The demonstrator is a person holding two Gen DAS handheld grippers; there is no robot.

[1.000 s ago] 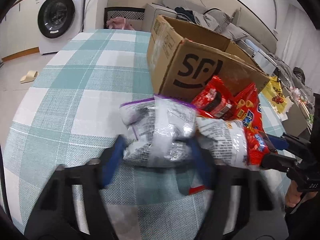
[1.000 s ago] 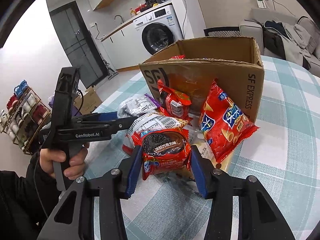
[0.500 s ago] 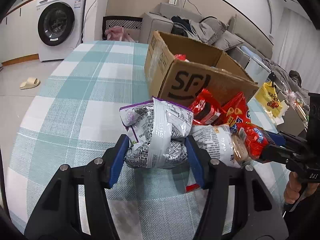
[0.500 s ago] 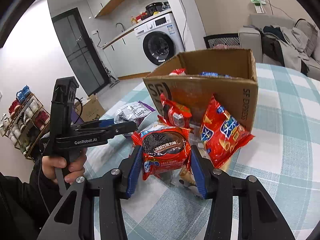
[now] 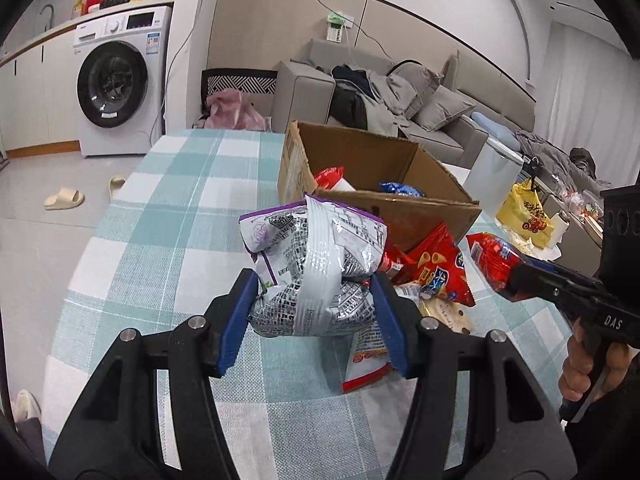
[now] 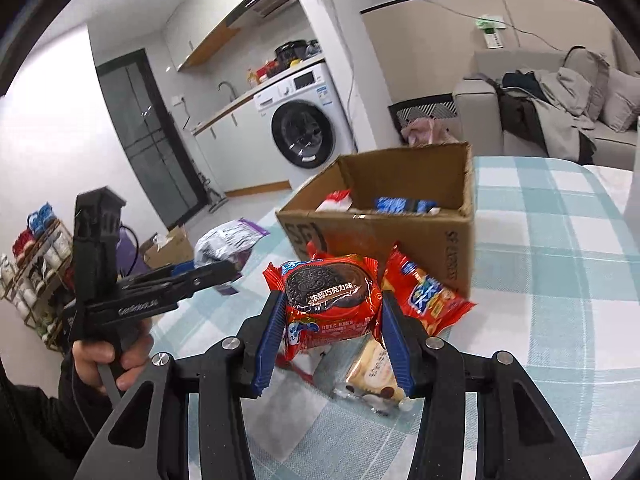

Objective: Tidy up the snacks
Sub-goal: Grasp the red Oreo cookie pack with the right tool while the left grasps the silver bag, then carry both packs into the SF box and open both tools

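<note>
A table under a teal-and-white checked woven cloth [image 5: 168, 216] bears an open brown corrugated cardboard box [image 6: 400, 236] printed "SF EXPRESS", with packets inside. Before it a red crisp bag [image 6: 424, 300] is lying. A crinkled silver-and-purple foil bag [image 5: 316, 272] is clamped by the left gripper [image 5: 314, 316] above the cloth. A red glossy chocolate-biscuit pack [image 6: 332, 300] is pinched by the right gripper [image 6: 330, 340].

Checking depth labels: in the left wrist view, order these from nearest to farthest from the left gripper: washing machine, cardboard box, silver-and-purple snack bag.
1. silver-and-purple snack bag, clamped in the left gripper.
2. cardboard box, just behind, slightly right.
3. washing machine, far back left.
</note>
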